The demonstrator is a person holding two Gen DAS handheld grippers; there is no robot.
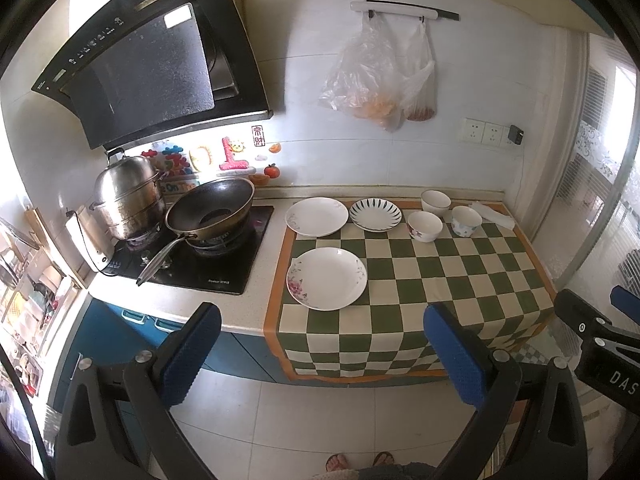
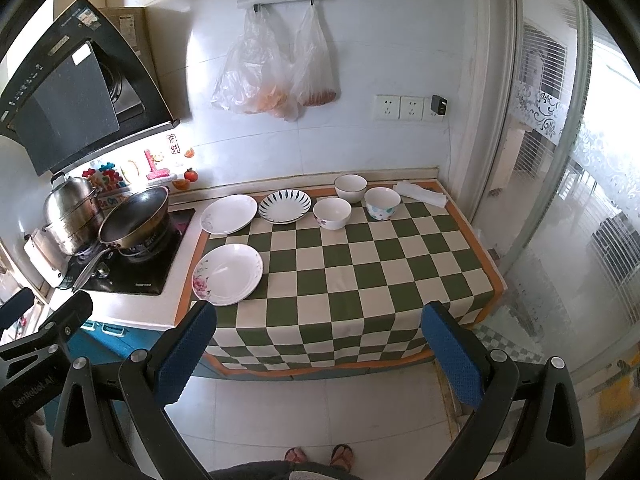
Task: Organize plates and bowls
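Observation:
On a green-and-cream checked cloth [image 1: 440, 272] [image 2: 360, 264] lie a flowered white plate [image 1: 327, 278] [image 2: 227, 274] at the front left, a plain white plate [image 1: 317, 216] [image 2: 229, 214] behind it, and a striped plate [image 1: 375, 214] [image 2: 284, 206]. Three bowls stand at the back: a flowered bowl [image 1: 424, 226] [image 2: 332, 213], a white bowl [image 1: 436, 202] [image 2: 350, 188] and a dotted bowl [image 1: 466, 220] [image 2: 382, 203]. My left gripper [image 1: 320, 354] and right gripper [image 2: 320, 354] are open and empty, held back from the counter's front edge.
A wok [image 1: 212, 210] [image 2: 134, 218] and a steel steamer pot [image 1: 128, 198] [image 2: 72, 214] sit on the stove at the left, under a range hood [image 1: 152, 60]. Plastic bags [image 1: 380, 76] [image 2: 276, 72] hang on the wall. A folded white cloth [image 2: 420, 194] lies at the back right. A glass door [image 2: 580, 200] stands at the right.

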